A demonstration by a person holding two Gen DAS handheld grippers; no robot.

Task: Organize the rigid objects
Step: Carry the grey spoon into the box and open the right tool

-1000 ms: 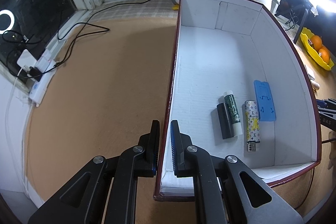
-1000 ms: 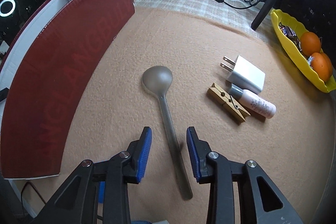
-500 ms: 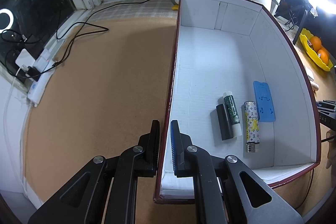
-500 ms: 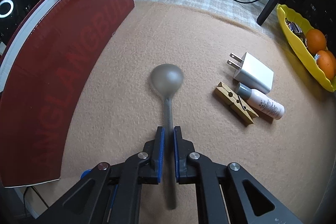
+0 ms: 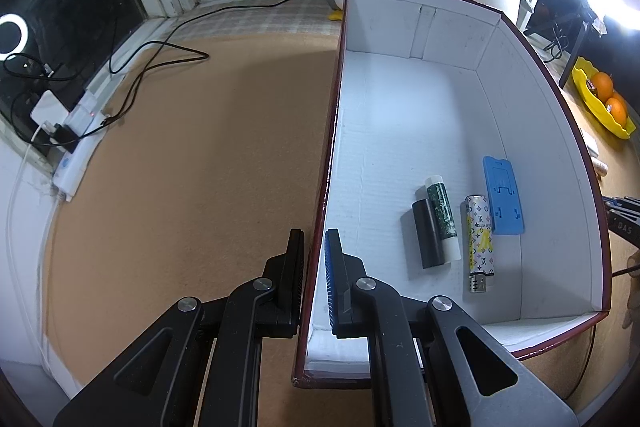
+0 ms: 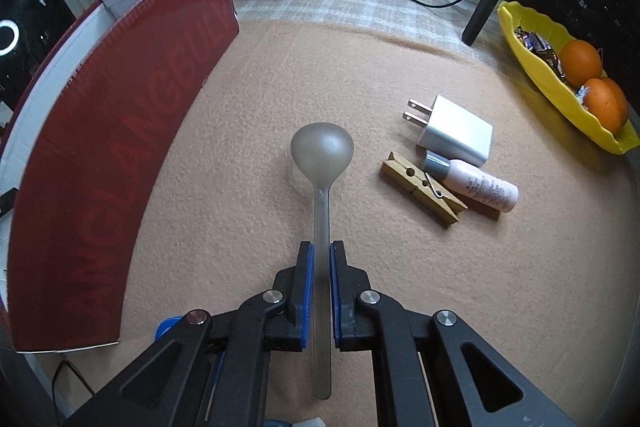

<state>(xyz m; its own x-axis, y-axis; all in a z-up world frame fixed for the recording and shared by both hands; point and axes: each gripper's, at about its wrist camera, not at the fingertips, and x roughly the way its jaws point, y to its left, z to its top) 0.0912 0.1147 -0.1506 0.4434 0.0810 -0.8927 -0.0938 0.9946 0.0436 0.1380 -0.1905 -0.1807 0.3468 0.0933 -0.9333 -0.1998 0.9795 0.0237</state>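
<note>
Spoon [image 6: 322,163] handle clamped in R gripper [image 6: 320,279] jaws, L gripper [image 5: 314,267] pinching box [image 5: 404,131] wall

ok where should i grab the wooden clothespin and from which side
Grip the wooden clothespin across its long flat sides near the middle, coming straight down from above. It lies flat, and the pink bottle crowds its far side, so angle the fingers along that gap.

Black plastic fingers [image 6: 306,291] w/ blue ribbed pads, silver screws.

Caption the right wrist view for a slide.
Right gripper shut on a grey spoon beside the red box.
</note>
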